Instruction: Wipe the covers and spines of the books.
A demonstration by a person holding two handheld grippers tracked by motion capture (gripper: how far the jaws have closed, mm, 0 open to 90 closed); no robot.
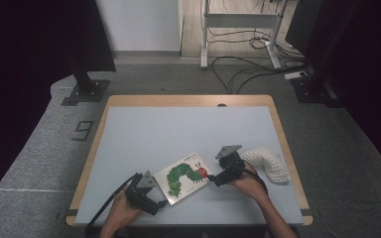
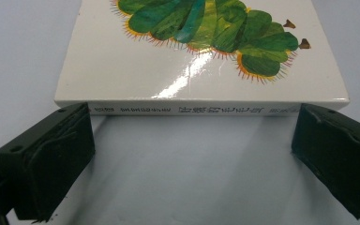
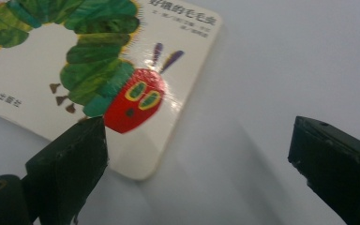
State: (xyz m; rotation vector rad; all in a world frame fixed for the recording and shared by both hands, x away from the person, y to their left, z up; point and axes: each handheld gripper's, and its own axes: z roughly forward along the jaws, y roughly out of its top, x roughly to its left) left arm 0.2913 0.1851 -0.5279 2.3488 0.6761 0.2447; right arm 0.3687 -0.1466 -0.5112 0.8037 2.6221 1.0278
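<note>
Book: board book [image 1: 188, 177] with a green caterpillar on its white cover lies flat and closed on the bench [image 1: 178, 134], near the front edge and a little right of middle; it sits askew to the bench edges, so one corner points at each hand
Left tongs: left tongs [image 1: 162, 203] are spread wide, jaws low on the bench just short of the spine [image 2: 201, 110]; in the left gripper view the spine runs between the two jaws, neither clearly touching it; judged placed this way to brace or push the book from the spine side
Right tongs: right tongs [image 1: 211, 178] also spread, empty; in the right gripper view one jaw overlaps the cover's rounded corner beside the red head [image 3: 136, 99], the other stands well off over bare bench; likely lined up to catch the opening edge
Edges: cover edge lies flush on the bench, little gap for a jaw to slip under; that corner looks the easiest entry
Room: wide bare bench beyond the book; white knitted cloth [image 1: 270, 164] lies just beyond the right hand [image 1: 248, 184], the one thing to avoid sweeping
</note>
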